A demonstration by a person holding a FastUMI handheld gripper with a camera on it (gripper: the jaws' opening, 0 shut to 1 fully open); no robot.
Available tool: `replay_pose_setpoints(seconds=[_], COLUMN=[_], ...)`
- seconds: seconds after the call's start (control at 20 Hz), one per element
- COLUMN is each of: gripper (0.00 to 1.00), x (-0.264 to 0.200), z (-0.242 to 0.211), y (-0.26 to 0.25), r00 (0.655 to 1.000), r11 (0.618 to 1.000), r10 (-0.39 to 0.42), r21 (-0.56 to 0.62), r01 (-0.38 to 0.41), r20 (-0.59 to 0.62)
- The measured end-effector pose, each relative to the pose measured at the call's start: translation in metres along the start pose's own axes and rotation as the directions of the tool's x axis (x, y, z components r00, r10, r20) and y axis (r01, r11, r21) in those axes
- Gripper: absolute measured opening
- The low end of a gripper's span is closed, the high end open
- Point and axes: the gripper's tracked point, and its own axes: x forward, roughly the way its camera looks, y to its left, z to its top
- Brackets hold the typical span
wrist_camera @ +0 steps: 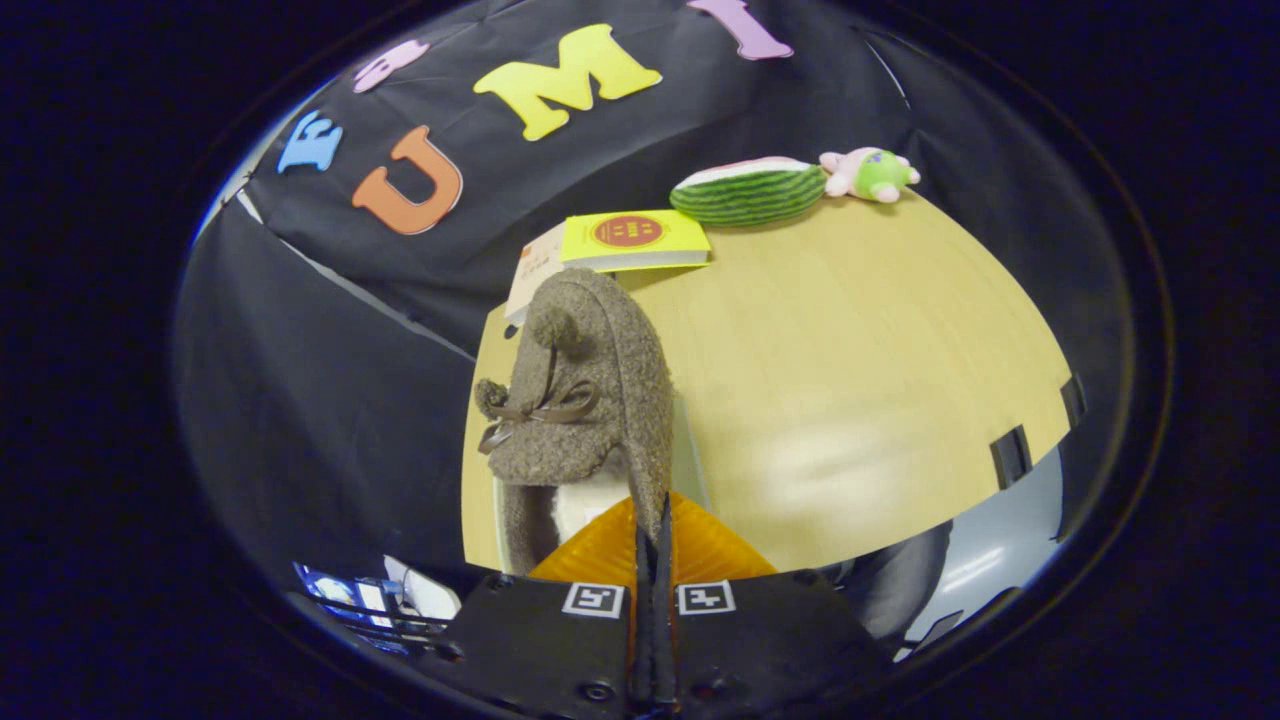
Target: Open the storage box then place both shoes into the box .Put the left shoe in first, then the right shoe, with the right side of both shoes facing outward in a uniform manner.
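Fuzzy grey-brown shoe with a brown bow, held by its collar rim just ahead of the gripper, above the wooden table. The orange fingers are pressed together on that rim. Beyond lie a yellow book, a watermelon plush and a small pink-green toy.

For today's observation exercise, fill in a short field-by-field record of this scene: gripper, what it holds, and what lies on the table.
gripper: fingers shut on the shoe's rim
shoe: fuzzy grey-brown shoe with pom-poms and a brown bow, lifted, hanging at the table's near corner
table: pale wood table
beyond the shoe: yellow book, watermelon plush, pink-green plush toy
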Motion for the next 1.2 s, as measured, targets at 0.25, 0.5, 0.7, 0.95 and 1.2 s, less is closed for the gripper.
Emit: replay_pose_setpoints(seconds=[0.25, 0.5, 0.7, 0.95, 1.2], gripper=[0.06, 0.06, 0.09, 0.48, 0.64], x=[0.033, 0.056, 0.065, 0.053, 0.023], z=[-0.014, -0.018, -0.014, 0.000, 0.018], y=[0.026, 0.021, 0.035, 0.053, 0.062], r00=[0.999, 0.996, 0.997, 0.997, 0.976], r11=[1.000, 0.998, 0.997, 0.997, 0.973], r10=[-0.002, -0.030, 0.029, 0.074, 0.095], r21=[0.015, 0.059, 0.074, -0.025, -0.224], r01=[0.003, 0.035, -0.024, -0.074, -0.050], r20=[-0.052, -0.087, -0.070, 0.015, 0.196])
